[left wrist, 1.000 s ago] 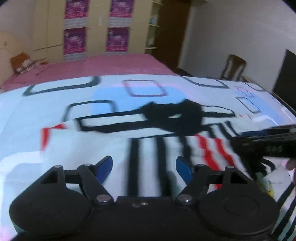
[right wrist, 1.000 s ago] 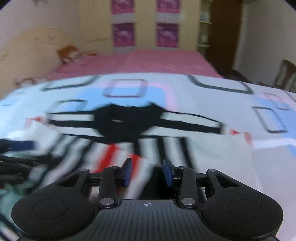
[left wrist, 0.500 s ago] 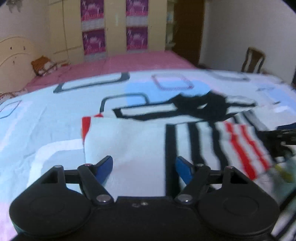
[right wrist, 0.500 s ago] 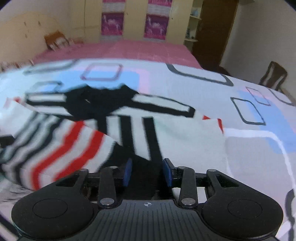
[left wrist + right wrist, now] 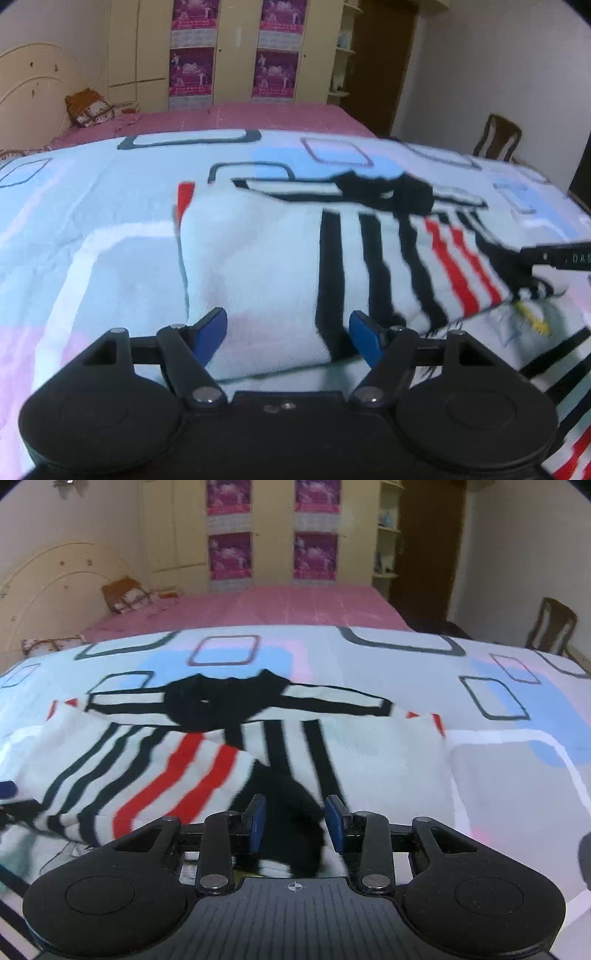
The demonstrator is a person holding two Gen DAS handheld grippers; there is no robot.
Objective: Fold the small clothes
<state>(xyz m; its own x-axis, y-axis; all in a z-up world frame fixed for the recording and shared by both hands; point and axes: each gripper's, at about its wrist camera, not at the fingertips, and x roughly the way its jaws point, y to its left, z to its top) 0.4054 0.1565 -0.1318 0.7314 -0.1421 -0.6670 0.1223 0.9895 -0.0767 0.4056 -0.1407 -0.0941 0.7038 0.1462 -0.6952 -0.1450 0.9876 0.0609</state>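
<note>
Here the striped shirt (image 5: pixel 369 749) lies on the patterned sheet (image 5: pixel 92 221), soft and light; left gripper (image 5: pixel 288 330) stands released; right gripper (image 5: pixel 295 821) clenches dark fabric; better take the hem corners.

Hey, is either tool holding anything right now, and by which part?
The right tool seems to pinch a black fold at the near edge of the striped white garment. The left tool holds nothing.

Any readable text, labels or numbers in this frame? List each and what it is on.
"DA", then cut off by the picture's edge: pale letters on the right tool, seen from the left wrist.
Purple posters on the wardrobe doors: print too small and blurred to read.
Striped garment: no lettering visible.
</note>
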